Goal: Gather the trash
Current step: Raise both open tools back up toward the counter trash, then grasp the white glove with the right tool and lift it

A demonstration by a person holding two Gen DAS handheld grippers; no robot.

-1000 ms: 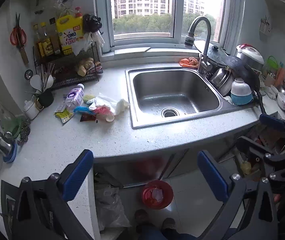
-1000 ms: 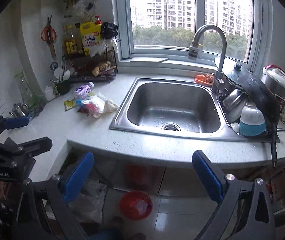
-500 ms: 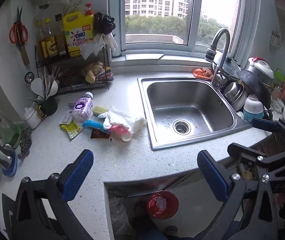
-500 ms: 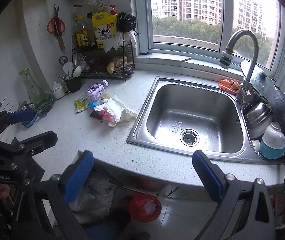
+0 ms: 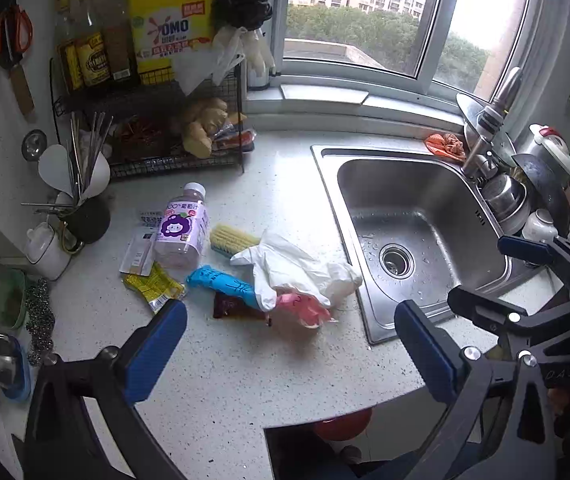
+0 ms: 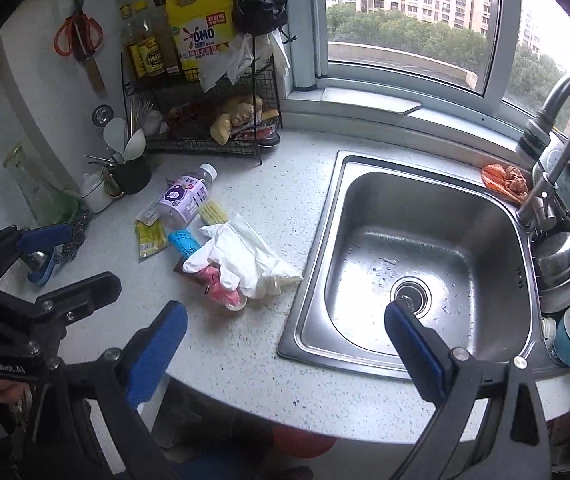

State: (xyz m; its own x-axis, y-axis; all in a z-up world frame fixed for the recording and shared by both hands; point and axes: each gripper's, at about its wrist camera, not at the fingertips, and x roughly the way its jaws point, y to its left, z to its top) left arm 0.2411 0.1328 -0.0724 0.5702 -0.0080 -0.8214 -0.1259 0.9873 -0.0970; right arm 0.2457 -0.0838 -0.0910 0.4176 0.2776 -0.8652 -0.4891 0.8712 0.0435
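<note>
The trash pile [image 5: 253, 272] lies on the countertop [image 5: 245, 368] just beside the sink's [image 5: 417, 232] left rim, ahead of both tongs. The left gripper [image 5: 291, 346] hangs spread and empty over the counter's front edge; the right gripper [image 6: 285, 338] is likewise spread, nearer the sink.

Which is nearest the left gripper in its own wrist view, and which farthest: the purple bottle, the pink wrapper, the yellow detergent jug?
1. Pink wrapper, counter, just ahead of the left gripper.
2. Purple bottle, farther back, left.
3. Yellow detergent jug, on the rack by the wall.
</note>
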